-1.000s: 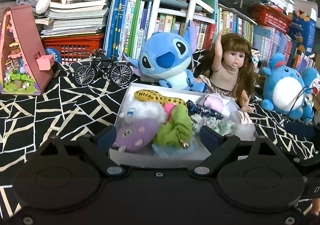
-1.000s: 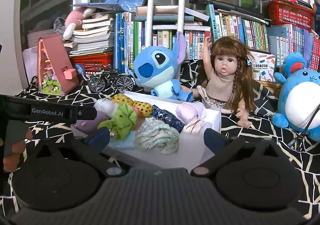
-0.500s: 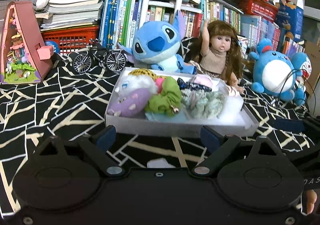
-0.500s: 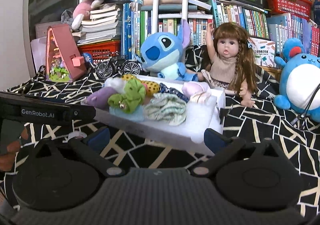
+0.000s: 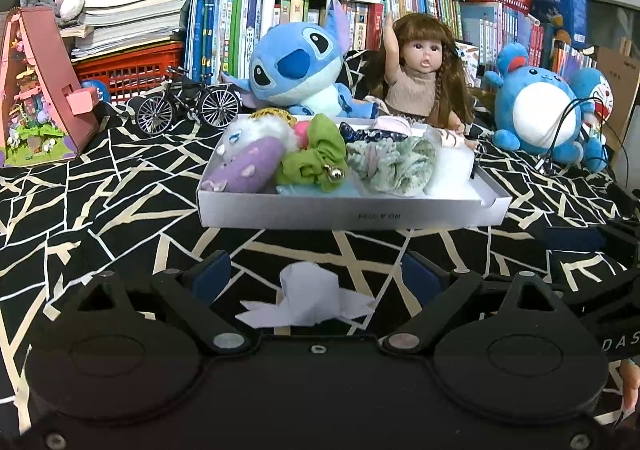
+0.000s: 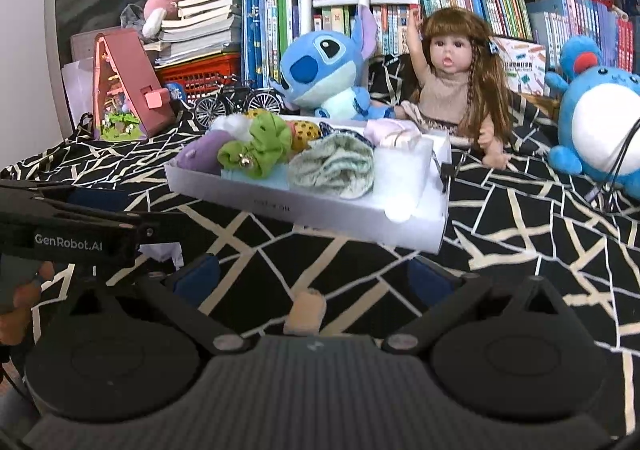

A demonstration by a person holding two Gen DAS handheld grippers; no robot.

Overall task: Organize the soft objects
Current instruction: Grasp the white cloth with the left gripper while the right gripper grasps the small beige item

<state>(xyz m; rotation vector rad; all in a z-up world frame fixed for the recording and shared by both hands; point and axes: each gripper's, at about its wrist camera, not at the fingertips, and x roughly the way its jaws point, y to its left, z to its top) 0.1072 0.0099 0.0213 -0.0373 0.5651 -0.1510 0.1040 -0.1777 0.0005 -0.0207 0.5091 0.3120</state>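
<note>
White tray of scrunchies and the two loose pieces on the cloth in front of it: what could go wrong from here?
1. The crumpled white tissue-like piece lies low between the open left gripper; a grasp might snag the black patterned cloth.
2. The white tray is heaped; adding items could spill the green scrunchie.

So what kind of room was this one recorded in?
Most likely a home room, perhaps a child's bedroom or study: crammed bookshelves along the back, plush toys and a doll on a patterned cloth, plus a box of soft items.
</note>
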